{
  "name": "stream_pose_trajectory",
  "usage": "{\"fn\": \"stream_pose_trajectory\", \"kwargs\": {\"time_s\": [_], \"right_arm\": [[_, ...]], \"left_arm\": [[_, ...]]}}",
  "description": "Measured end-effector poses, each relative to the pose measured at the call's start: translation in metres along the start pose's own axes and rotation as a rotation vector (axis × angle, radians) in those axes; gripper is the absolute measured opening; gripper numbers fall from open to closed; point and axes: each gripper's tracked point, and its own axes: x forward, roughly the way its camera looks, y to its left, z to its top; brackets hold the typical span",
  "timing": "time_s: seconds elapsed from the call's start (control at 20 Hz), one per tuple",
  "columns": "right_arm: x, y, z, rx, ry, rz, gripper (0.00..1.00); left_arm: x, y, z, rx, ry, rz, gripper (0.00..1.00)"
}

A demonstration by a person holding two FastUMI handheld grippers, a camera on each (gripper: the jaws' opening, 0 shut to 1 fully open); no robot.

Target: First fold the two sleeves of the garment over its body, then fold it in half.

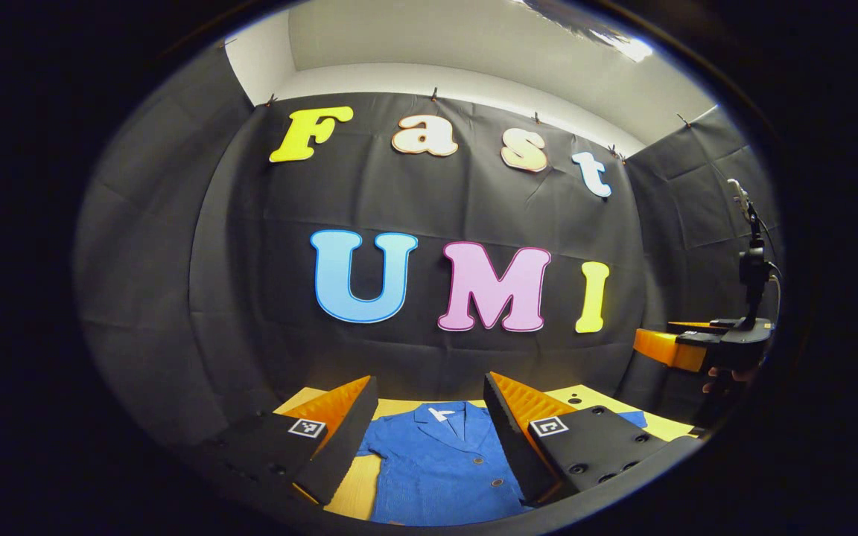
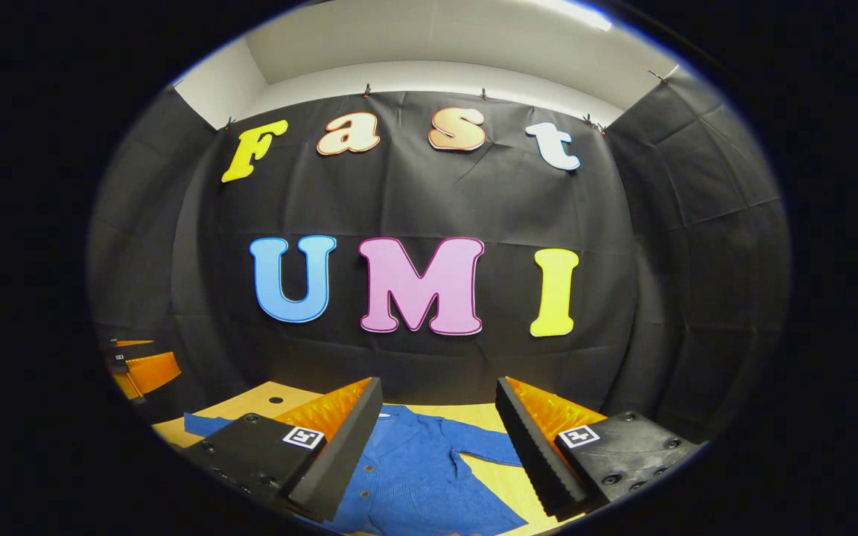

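Both grippers, left gripper [image 1: 429,435] and right gripper [image 2: 436,439], hang with jaws apart above the blue garment [image 1: 436,469] lying flat on the table [image 1: 593,398]; it looks soft and light, so I would pinch each sleeve [image 2: 485,447] at its cuff.

Lying flat on the yellow wooden table [image 1: 348,497], collar toward the back wall: blue buttoned cloth garment [image 1: 440,465], sleeves spreading out left and right.
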Motion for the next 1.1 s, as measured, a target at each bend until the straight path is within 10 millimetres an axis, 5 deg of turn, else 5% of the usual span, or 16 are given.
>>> {"fn": "stream_pose_trajectory", "kwargs": {"time_s": [0.65,1.1], "right_arm": [[0.012,-0.006,-0.018,0.007,0.045,0.001,0.97],[0.106,-0.053,-0.075,0.009,0.162,-0.006,0.98]], "left_arm": [[-0.002,0.000,-0.001,0.016,0.004,0.013,0.82],[-0.003,-0.003,-0.005,0.017,0.029,0.075,0.82]]}}
